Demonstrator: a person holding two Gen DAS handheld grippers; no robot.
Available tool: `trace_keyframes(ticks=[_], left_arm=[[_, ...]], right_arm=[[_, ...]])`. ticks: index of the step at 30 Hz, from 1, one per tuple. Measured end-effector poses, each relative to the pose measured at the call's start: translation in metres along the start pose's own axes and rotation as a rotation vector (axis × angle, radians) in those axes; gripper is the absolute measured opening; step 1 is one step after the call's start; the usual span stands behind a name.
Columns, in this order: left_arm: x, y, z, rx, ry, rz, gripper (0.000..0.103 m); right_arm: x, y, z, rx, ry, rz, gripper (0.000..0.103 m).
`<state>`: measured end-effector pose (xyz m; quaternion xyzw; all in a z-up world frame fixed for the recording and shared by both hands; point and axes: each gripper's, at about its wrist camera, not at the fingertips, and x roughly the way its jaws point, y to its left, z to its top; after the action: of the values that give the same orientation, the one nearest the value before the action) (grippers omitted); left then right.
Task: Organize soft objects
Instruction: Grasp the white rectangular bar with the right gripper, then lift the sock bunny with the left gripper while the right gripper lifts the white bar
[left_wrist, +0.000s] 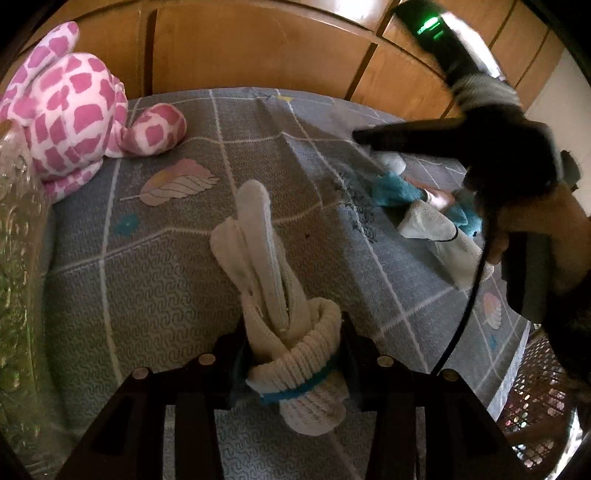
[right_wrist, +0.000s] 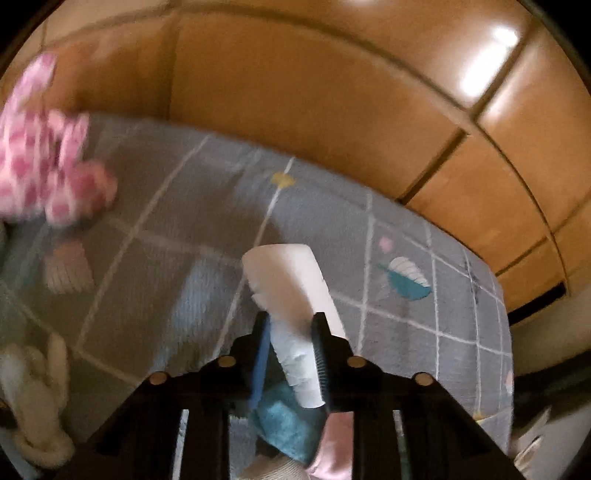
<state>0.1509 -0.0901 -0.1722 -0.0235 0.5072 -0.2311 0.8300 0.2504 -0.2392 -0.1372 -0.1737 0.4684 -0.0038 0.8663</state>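
Note:
A cream knotted sock bundle (left_wrist: 258, 236) with a blue band sticks up between my left gripper's (left_wrist: 293, 339) jaws, which are shut on its lower part above the grey bedspread (left_wrist: 147, 266). In the right wrist view my right gripper (right_wrist: 291, 325) is shut on a white soft item (right_wrist: 291, 273), blurred, that points away from me. Under it lie a teal fluffy piece (right_wrist: 284, 417) and something pink (right_wrist: 336, 443). The left wrist view shows one of the right gripper's fingers (left_wrist: 406, 136) over the teal piece (left_wrist: 391, 188) and a white sock-like piece (left_wrist: 436, 229). The cream bundle (right_wrist: 33, 387) also shows at the lower left.
A pink-and-white patterned plush (left_wrist: 74, 103) lies at the bed's far left, seen blurred as the plush (right_wrist: 44, 166) from the right wrist. Wooden cabinet doors (left_wrist: 258, 44) stand right behind the bed. A clear patterned container (left_wrist: 18, 240) is at the left edge, a lattice basket (left_wrist: 535, 387) beyond the bed's right edge.

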Motion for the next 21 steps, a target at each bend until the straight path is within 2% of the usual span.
trace_keyframes(ticks=[1,4,6,10,14,18,21], left_arm=[[-0.001,0.000,0.000,-0.001,-0.001,0.001,0.045],[-0.002,-0.001,-0.002,0.000,-0.005,0.007,0.045],[0.000,-0.004,-0.002,-0.001,-0.006,0.012,0.045],[0.001,-0.007,-0.005,0.000,-0.007,0.014,0.045],[0.002,-0.011,-0.005,0.015,-0.009,0.029,0.042],[0.001,-0.012,0.003,0.014,0.028,0.039,0.039],[-0.004,-0.012,0.013,0.005,0.046,0.064,0.039]], right_arm=[[-0.007,-0.009,0.002,0.056,-0.025,0.024,0.022],[-0.025,-0.038,0.006,0.223,-0.063,0.185,0.022],[-0.032,-0.049,0.006,0.282,-0.072,0.212,0.022],[-0.045,-0.064,-0.007,0.430,-0.054,0.401,0.022],[-0.047,-0.051,-0.036,0.508,0.002,0.519,0.022],[-0.033,-0.030,-0.066,0.506,0.064,0.517,0.022],[-0.042,-0.029,-0.063,0.484,0.008,0.480,0.021]])
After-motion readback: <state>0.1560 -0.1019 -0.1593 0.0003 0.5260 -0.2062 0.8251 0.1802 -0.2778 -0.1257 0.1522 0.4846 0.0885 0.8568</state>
